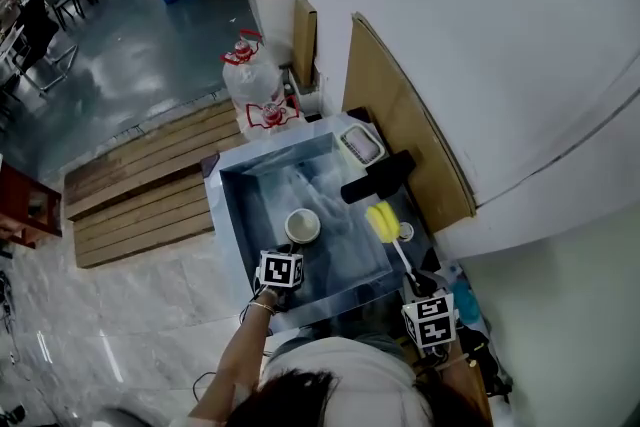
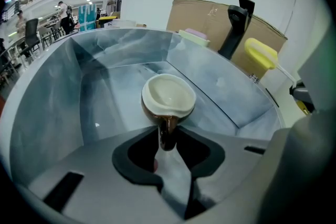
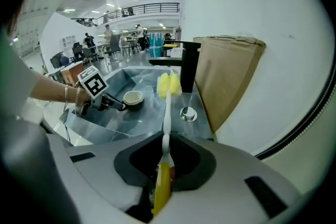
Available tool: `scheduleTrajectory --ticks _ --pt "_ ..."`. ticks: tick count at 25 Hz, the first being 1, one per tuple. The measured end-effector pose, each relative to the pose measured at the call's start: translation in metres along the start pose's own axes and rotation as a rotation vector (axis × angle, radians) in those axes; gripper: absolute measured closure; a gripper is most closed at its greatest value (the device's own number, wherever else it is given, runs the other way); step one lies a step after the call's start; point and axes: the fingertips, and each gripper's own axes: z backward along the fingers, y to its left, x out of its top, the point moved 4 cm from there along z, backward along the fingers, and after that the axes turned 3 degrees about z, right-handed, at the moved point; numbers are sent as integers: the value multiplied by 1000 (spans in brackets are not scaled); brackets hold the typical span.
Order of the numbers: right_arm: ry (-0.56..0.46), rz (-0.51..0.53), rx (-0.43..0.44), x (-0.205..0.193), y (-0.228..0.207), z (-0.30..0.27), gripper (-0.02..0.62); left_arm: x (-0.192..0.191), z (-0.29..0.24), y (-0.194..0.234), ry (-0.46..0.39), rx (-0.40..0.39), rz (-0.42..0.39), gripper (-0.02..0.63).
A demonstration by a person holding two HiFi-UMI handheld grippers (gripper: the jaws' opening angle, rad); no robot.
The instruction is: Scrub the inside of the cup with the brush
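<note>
Steel sink (image 1: pixel 238 215) holds a brown cup (image 1: pixel 302 225), cream-white inside

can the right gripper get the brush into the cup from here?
Probably yes. The cup, its handle in the left gripper, is mouth-up in the sink; nothing lies between it and the brush.

In grey steel sink basin (image 1: pixel 250 205): small round white-lined cup (image 1: pixel 302 226), right at left gripper (image 1: pixel 290 253). Over right rim: white-handled brush with yellow sponge head (image 1: pixel 382 221), out of right gripper (image 1: pixel 415 285), near black faucet (image 1: pixel 380 177).
</note>
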Motion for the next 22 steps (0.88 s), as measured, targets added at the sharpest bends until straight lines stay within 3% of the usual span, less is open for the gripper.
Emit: scheduleTrajectory --ticks 9,22 --pt "26 108 132 31 30 -19 540 1 -5 -1 0 -25 -30 499" --pt "261 373 266 61 72 -67 540 1 -8 -2 -1 -58 -22 522"
